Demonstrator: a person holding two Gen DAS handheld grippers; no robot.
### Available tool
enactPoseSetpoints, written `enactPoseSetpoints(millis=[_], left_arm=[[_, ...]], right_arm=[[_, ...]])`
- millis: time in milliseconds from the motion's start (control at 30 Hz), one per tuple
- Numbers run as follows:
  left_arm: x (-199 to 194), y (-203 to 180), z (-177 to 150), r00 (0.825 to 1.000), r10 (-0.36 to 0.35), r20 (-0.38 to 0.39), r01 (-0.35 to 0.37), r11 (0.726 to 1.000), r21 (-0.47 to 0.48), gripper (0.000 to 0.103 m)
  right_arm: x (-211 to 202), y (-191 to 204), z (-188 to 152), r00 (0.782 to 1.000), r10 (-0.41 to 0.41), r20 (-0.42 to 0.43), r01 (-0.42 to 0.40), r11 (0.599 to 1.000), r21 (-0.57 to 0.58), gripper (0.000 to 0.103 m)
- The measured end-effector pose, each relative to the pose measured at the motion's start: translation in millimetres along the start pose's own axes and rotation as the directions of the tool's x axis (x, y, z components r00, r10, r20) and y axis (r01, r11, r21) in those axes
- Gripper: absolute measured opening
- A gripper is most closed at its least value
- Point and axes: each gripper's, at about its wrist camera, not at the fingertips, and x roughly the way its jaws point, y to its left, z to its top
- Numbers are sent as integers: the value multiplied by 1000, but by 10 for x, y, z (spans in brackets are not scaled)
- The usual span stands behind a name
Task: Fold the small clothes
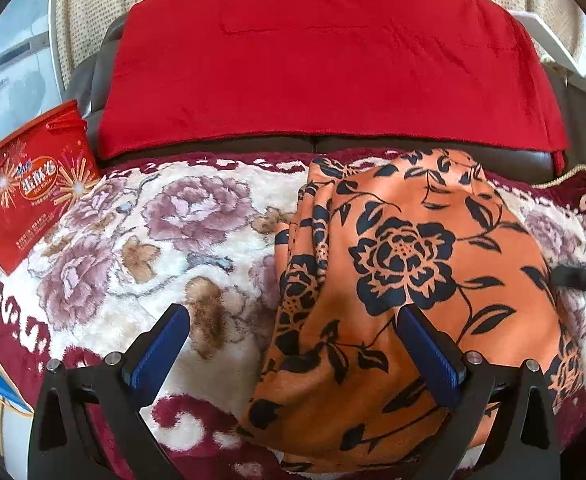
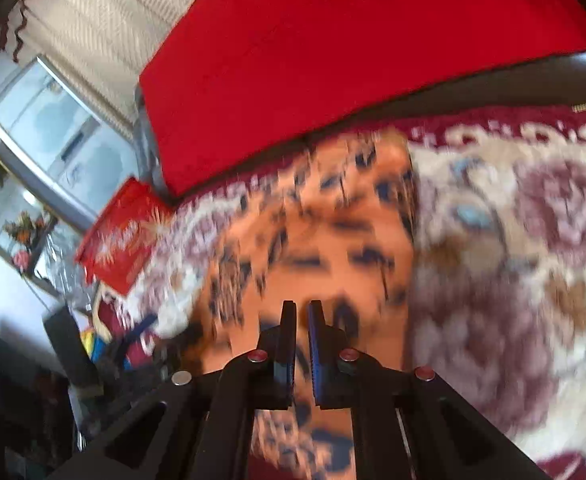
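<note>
A red box (image 1: pixel 33 196) lies closed at the left of the frame on the flowered blanket (image 1: pixel 141 232), the orange cloth (image 1: pixel 405 248) heaped right of centre below a red blanket (image 1: pixel 313 68), the left gripper (image 1: pixel 293 320) spread wide, empty, the right gripper (image 2: pixel 301 312) closed on nothing.

An orange garment (image 1: pixel 405 248) printed with black roses and leafy vines lies loosely folded, creased along its left side, on the plush floral blanket (image 1: pixel 141 240), toward the blanket's right half and reaching to its far maroon edge.
</note>
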Motion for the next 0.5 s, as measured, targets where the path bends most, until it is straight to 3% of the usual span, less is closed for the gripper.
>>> enactPoseSetpoints(millis=[67,267,367,500], left_arm=[[40,-52,-40,1000,17,-17,-16,1000,27,103],[88,-71,-86,999,12,-39,-11,1000,20,103],[93,-96,-87,999,17,-37,-17,1000,25,103],[127,-99,-96,999,20,-32,-18,999,35,103]], right_arm=[[95,-35,-154,999,4,-51,-3,1000,16,9],[61,-112,-131,998,47,-38,-46,998,31,8],[1,-100,-141,999,38,-11,-38,999,9,10],[116,-46,-157,999,25,-38,-26,999,-33,10]])
